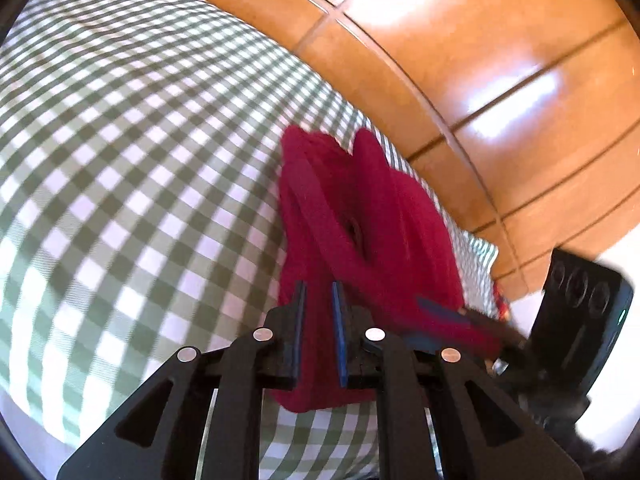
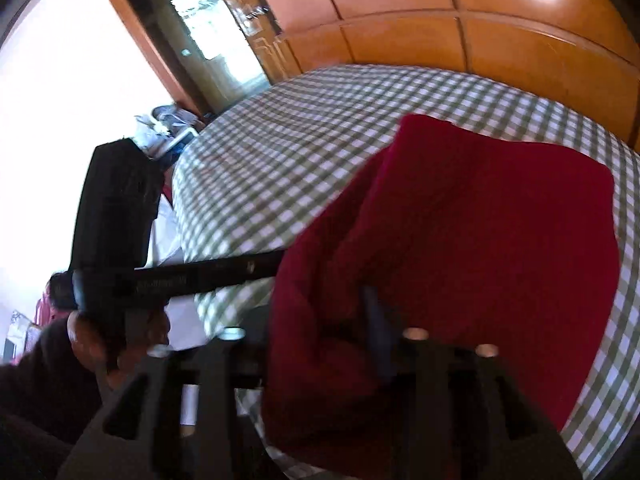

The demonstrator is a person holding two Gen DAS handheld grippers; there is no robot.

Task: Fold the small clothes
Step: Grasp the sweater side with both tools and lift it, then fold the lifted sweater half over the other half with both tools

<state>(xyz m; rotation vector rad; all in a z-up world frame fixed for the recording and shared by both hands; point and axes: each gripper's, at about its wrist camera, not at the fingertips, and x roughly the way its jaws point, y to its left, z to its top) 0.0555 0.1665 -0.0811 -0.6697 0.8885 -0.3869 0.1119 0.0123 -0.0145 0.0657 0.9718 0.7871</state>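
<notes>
A small dark red garment (image 1: 360, 224) lies bunched on a green-and-white checked bedsheet (image 1: 132, 152). My left gripper (image 1: 319, 300) has its blue-padded jaws narrowly apart around a fold at the garment's near edge, gripping it. In the right wrist view the same red garment (image 2: 480, 240) drapes over my right gripper (image 2: 340, 312), hiding its left finger; the fabric is pinched between the jaws. The other gripper's black body (image 2: 116, 208) shows at the left of that view.
The bed with the checked sheet (image 2: 288, 152) fills most of both views. Orange wooden wardrobe panels (image 1: 460, 60) stand behind it. A doorway (image 2: 200, 40) and some clutter sit beyond the bed's far corner. A person's arm is at lower left.
</notes>
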